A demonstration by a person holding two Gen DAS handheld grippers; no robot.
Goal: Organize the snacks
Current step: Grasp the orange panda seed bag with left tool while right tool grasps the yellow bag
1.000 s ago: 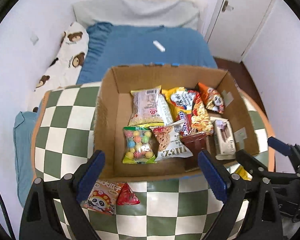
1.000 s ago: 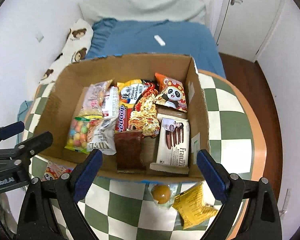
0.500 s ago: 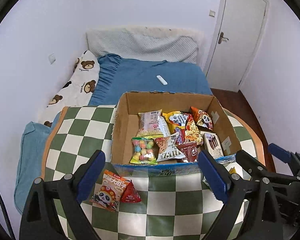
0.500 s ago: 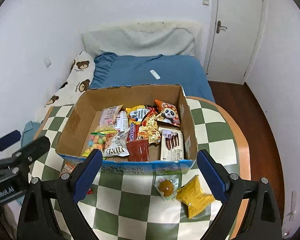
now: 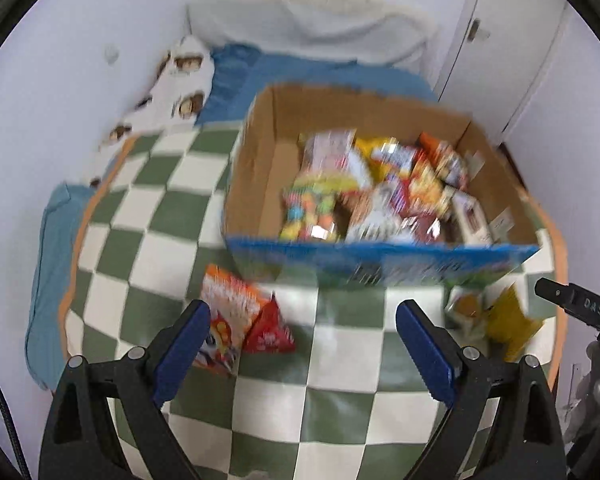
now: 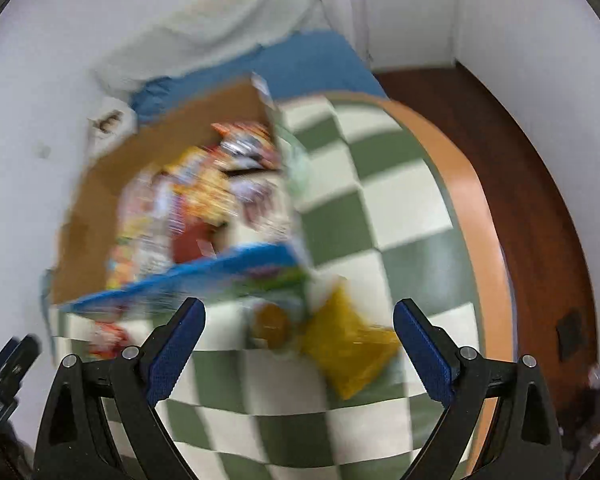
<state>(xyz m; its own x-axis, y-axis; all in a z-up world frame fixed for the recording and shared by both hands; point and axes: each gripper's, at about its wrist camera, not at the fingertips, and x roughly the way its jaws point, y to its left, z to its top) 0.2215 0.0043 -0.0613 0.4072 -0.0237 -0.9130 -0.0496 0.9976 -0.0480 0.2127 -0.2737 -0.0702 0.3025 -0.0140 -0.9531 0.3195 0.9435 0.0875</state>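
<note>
Four loose snack packets lie on the checkered surface [image 5: 260, 392] just in front of the cardboard box [image 5: 260, 184], which already holds a heap of others. Toward the left lie an orange-and-white bag [image 5: 230, 316] and a small red triangular pack [image 5: 270, 330] that touch each other; toward the right, a yellow bag [image 6: 346, 346] lies beside a clear wrapper with a round orange sweet [image 6: 270, 320]. All look light, thin and crinkly — likely slippery film that buckles under a squeeze and may hold brittle contents, so I would pinch each across its middle or at a sealed edge, gently. The left tongs [image 5: 302, 346] stand wide open and empty, tipped steeply down over the near surface with the two left packets by the left pad. The right tongs [image 6: 298, 344] gape equally wide, holding nothing — steeply tipped too, with the yellow bag and the sweet lying between the pads' lines. Both views are blurred.
</note>
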